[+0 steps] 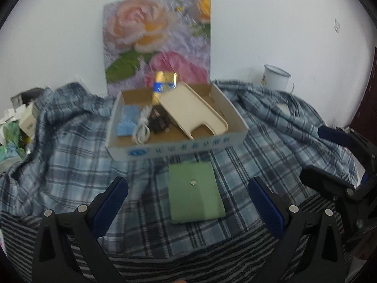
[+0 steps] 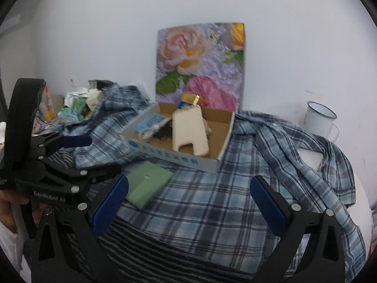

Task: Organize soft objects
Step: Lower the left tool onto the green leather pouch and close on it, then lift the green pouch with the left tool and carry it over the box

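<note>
Green folded cloth (image 1: 196, 193), probably soft, lies on the plaid shirt (image 1: 70, 155) straight ahead between the spread, empty left tongs (image 1: 188, 202), long axis pointing away; right tongs (image 2: 189, 202), also spread, stand farther off.

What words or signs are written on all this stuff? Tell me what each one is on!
Cardboard box front wall: a round blue logo and a row of blue characters, too blurred to read.
Left gripper body: white lettering, too blurred to read.
Mug: a small coloured picture, no legible words.
Blue and gold packet: print too blurred to read.
Nothing here reads clearly.
</note>
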Tool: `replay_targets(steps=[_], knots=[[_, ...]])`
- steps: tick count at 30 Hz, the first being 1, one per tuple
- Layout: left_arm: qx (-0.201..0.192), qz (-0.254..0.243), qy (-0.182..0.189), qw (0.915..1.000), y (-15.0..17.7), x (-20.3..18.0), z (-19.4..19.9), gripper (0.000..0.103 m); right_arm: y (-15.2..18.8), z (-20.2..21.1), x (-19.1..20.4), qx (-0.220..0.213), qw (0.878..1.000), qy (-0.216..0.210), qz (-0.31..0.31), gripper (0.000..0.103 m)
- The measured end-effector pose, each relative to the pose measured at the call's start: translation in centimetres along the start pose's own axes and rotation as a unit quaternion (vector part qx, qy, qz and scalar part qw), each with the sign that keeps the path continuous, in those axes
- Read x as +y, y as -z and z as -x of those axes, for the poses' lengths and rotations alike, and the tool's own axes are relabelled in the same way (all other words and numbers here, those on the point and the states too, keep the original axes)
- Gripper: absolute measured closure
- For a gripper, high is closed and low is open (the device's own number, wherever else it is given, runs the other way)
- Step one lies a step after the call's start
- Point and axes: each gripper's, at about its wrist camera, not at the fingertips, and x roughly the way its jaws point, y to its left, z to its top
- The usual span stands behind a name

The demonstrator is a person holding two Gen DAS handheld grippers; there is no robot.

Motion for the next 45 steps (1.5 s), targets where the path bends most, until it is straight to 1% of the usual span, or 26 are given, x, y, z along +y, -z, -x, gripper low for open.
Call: replay_targets(steps=[4, 7, 10, 12, 14, 17, 20, 24, 26, 30, 31, 32, 37, 42, 45], knots=[[0.022, -0.001, 0.001, 0.9998, 0.7, -0.4, -1.9, 0.000, 0.5, -1.1, -0.6, 0.009, 1.000, 0.000, -0.003, 0.000], [0.036, -0.001, 0.002, 0.9993, 1.1, -0.5, -3.1, 0.000, 1.1, -1.9, -0.6, 0.023, 0.999, 0.033, 0.006, 0.000], [0.047, -0.010, -0.015, 0.9988, 1.6, -0.5, -4.2, 0.000, 1.7, -2.3, -0.9, 0.025, 0.999, 0.025, 0.002, 0.000], [0.053, -0.015, -0.018, 0.9983, 1.9, -0.6, -4.9, 0.003, 1.8, -2.5, -1.2, 0.028, 0.999, 0.025, -0.005, 0.000], [0.065, -0.016, -0.012, 0.9977, 2.3, -0.7, -5.7, 0.013, 1.9, -2.6, -1.5, 0.028, 0.999, 0.023, -0.012, 0.000], [0.079, -0.021, -0.016, 0.9965, 2.7, -0.8, -6.6, 0.019, 2.1, -3.2, -1.6, 0.039, 0.999, 0.022, -0.014, 0.000], [0.082, -0.023, -0.011, 0.9963, 2.8, -0.9, -6.8, 0.021, 2.3, -3.7, -1.7, 0.049, 0.999, 0.011, -0.016, 0.000], [0.085, -0.027, -0.014, 0.9959, 3.0, -1.0, -7.0, 0.021, 2.3, -3.6, -1.8, 0.046, 0.999, 0.010, -0.018, 0.000], [0.091, -0.029, -0.009, 0.9953, 3.1, -1.1, -7.2, 0.021, 2.4, -3.6, -1.9, 0.046, 0.999, 0.011, -0.022, 0.000], [0.089, -0.032, -0.013, 0.9954, 3.2, -1.3, -7.1, 0.022, 2.4, -3.7, -2.1, 0.047, 0.998, 0.007, -0.030, 0.000], [0.089, -0.031, -0.010, 0.9955, 3.2, -1.2, -7.1, 0.029, 2.4, -3.7, -2.2, 0.047, 0.998, 0.007, -0.031, 0.000], [0.088, -0.027, 0.000, 0.9957, 3.2, -1.1, -7.1, 0.029, 2.4, -3.7, -2.2, 0.047, 0.998, 0.008, -0.033, 0.000], [0.082, -0.024, 0.009, 0.9963, 3.2, -1.0, -6.8, 0.030, 2.4, -3.6, -2.1, 0.044, 0.998, 0.014, -0.033, 0.000], [0.058, 0.001, 0.030, 0.9979, 2.9, -0.1, -5.8, 0.030, 2.3, -3.4, -2.1, 0.037, 0.999, 0.014, -0.031, 0.000], [0.046, 0.001, 0.034, 0.9984, 2.8, -0.1, -5.1, 0.031, 2.3, -3.4, -2.3, 0.035, 0.999, 0.012, -0.035, 0.000]])
